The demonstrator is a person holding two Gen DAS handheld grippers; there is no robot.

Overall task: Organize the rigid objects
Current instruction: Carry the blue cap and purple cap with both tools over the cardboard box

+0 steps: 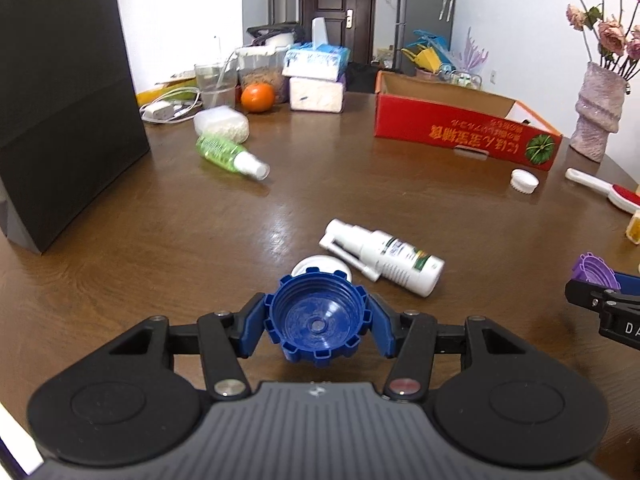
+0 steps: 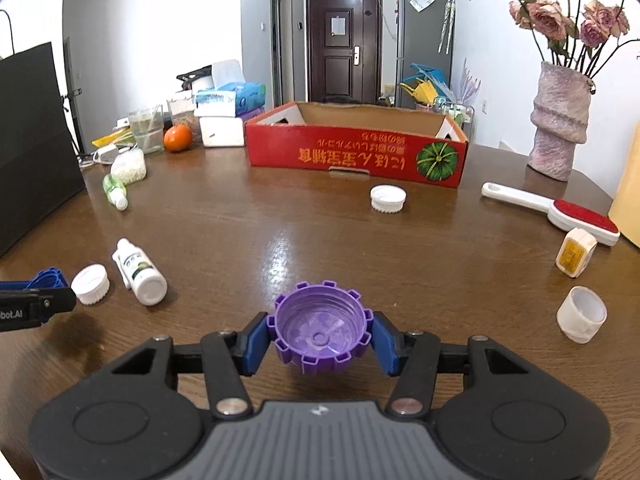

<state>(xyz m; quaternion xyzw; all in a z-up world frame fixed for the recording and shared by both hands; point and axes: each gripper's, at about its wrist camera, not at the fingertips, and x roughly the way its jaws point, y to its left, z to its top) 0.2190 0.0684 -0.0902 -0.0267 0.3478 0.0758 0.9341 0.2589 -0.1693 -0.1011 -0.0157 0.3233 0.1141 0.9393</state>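
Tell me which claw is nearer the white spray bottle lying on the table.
Left. The left claw, shut on the blue cap, sits just short of the white spray bottle. The right claw, shut on the purple cap, is farther off to the bottle's right.

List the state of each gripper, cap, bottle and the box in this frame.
left gripper: shut on blue cap
right gripper: shut on purple cap
red box: open-topped
white spray bottle: lying on its side
green bottle: lying on its side
white cap: loose on table
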